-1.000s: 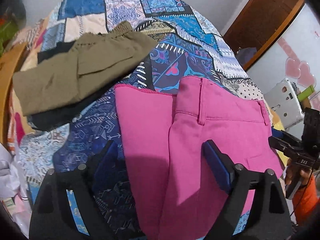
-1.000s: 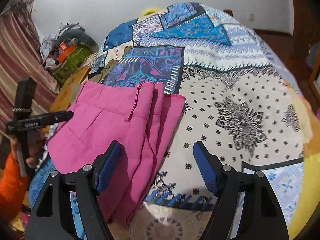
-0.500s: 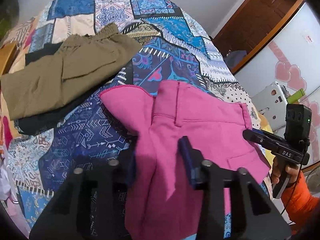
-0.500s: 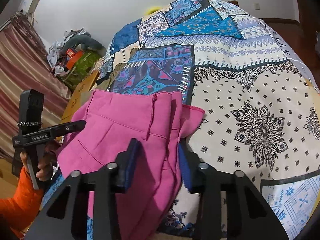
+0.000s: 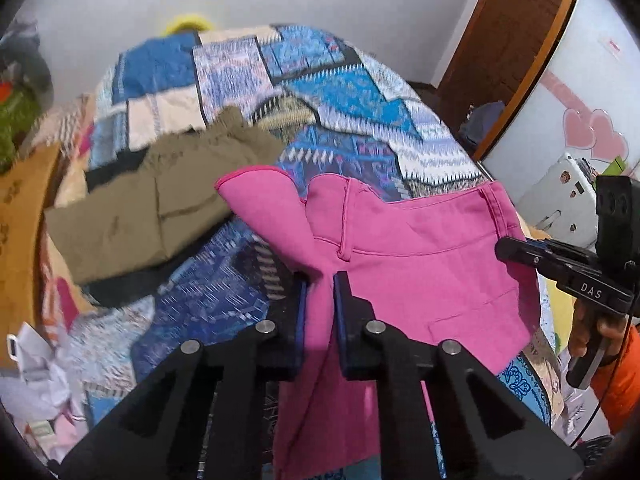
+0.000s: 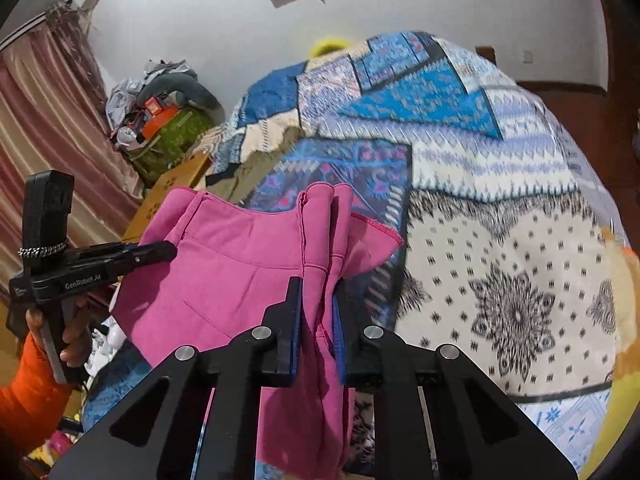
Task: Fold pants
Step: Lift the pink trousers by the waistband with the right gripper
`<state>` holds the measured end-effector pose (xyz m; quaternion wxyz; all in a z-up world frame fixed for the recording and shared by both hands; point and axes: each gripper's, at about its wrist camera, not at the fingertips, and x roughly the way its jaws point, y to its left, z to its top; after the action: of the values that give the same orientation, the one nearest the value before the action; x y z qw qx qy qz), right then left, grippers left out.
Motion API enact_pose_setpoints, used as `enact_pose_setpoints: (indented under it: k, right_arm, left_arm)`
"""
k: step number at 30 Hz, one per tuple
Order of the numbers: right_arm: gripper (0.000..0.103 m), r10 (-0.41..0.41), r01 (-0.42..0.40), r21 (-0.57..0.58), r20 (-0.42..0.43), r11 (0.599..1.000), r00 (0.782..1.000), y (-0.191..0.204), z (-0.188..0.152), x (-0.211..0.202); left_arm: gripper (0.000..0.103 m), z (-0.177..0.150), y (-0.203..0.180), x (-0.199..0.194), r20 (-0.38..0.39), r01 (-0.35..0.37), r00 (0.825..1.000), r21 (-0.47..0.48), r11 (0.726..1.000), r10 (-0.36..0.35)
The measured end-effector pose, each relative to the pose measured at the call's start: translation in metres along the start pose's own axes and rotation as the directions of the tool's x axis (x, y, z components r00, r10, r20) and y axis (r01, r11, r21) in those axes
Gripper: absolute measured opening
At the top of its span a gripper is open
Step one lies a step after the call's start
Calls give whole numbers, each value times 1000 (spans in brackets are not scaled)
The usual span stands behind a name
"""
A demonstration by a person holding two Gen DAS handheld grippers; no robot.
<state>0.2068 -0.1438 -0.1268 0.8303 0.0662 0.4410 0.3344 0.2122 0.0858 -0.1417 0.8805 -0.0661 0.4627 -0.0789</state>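
1. Left gripper (image 5: 320, 280): the jaws are drawn close together and pinch a bunched fold of the pink pants (image 5: 420, 248). The fabric runs between the two blue pads and hangs below them.
2. Right gripper (image 6: 318, 284): the jaws are likewise drawn close and pinch a gathered ridge of the same pink pants (image 6: 240, 264), with cloth draping down between the fingers.
3. Pink pants, location: raised off the patchwork bedspread (image 5: 344, 92) at both grip points. In the left wrist view the waistband panel spreads from centre toward 3 o'clock, and a loose flap stands up toward 11 o'clock of the grip.
4. In the right wrist view the pants occupy the centre and the 9 o'clock side; the bedspread (image 6: 500, 260) fills the 3 o'clock side.
5. Olive-green pants (image 5: 160, 200): folded, lying on the bedspread at 10 o'clock in the left wrist view, on top of a dark garment (image 5: 120, 284). They lie apart from the pink pants.
6. Each wrist view shows the opposite gripper at the frame edge, held by a hand (image 5: 596, 332) with an orange sleeve (image 6: 28, 392).
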Motion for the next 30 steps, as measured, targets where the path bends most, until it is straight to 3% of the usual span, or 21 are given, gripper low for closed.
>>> enact_pose_setpoints:
  k: [6,17,23,30]
  right_arm:
    - [11,7,-1,-93,62,996,998,27,29,-5]
    - [11,39,-5,-226,145,974,989,79,95,18]
    - [11,42,-6,-268,130,963,991,102,120,56]
    - [11,25,-1,-298,75,955,997,114,138,115]
  left_arm:
    - [9,19,15,-29,84,-34,996,-20,999,35]
    - [9,59,68,-65,215,-112,968,-91,990,129]
    - [9,68,107,-58,220,-154,958,-146,977,184]
    - [9,74,155,-25,167,-207,956,-193,959,240]
